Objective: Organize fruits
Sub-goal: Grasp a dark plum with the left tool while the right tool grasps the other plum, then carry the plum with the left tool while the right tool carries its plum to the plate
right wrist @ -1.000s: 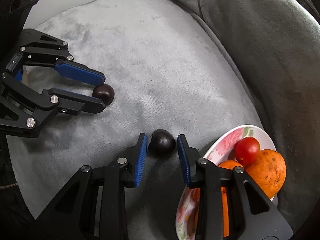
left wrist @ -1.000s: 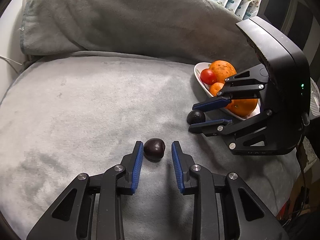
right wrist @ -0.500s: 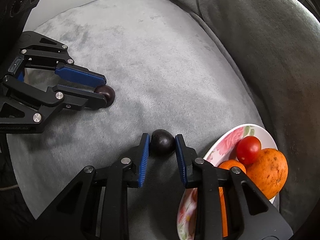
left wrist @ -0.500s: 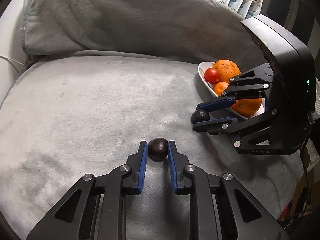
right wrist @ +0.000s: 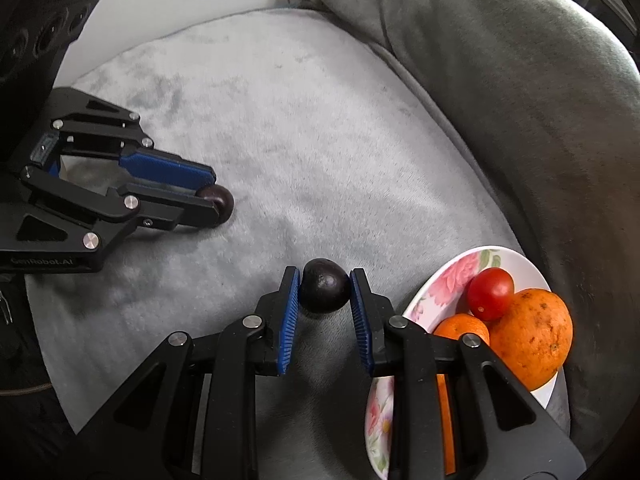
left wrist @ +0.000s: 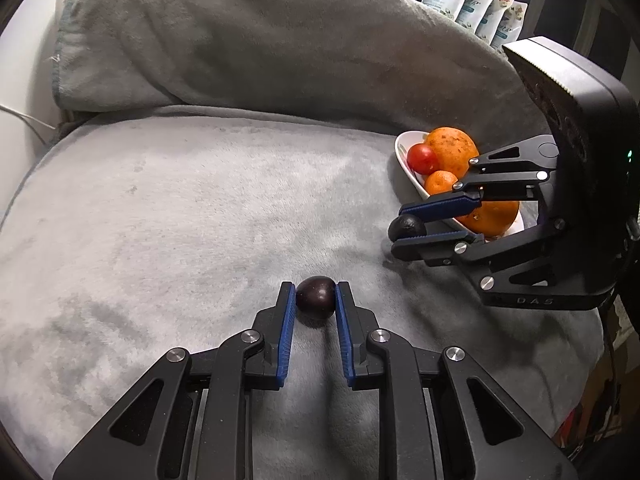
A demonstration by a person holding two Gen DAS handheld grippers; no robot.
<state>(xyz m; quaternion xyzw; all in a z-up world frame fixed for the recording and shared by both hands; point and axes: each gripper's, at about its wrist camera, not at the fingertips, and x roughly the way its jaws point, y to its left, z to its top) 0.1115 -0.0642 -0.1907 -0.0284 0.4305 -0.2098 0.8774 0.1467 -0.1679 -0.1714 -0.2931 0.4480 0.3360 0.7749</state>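
Tongs on both sides are clamped on small dark fruits, each lying on the grey plush cushion (left wrist: 192, 208). Left tongs (left wrist: 316, 300) pinch a dark purple plum-like fruit (left wrist: 315, 299) across its middle, blue pads (left wrist: 286, 320) touching both flanks; right tongs (right wrist: 325, 292) pinch a second dark round fruit (right wrist: 324, 291) the same way, just beside the floral plate (right wrist: 448, 276). Both fruits look light, smooth-skinned and a bit glossy, so probably slippery and easy to bruise; a hold across the widest part with gentle squeeze seems right, and the ribbed pads should help. Soft cushion gives under them, so a lift straight up is likely safest. Further off, the plate holds a cherry tomato (right wrist: 491, 293), a small mandarin (right wrist: 460, 326) and a big orange (right wrist: 532, 332), crowded together; free room looks limited, so placing gently beside the tomato seems best. Grey blanket-covered backrest (left wrist: 248, 40) behind; snack pouches (left wrist: 472, 4) at far right.
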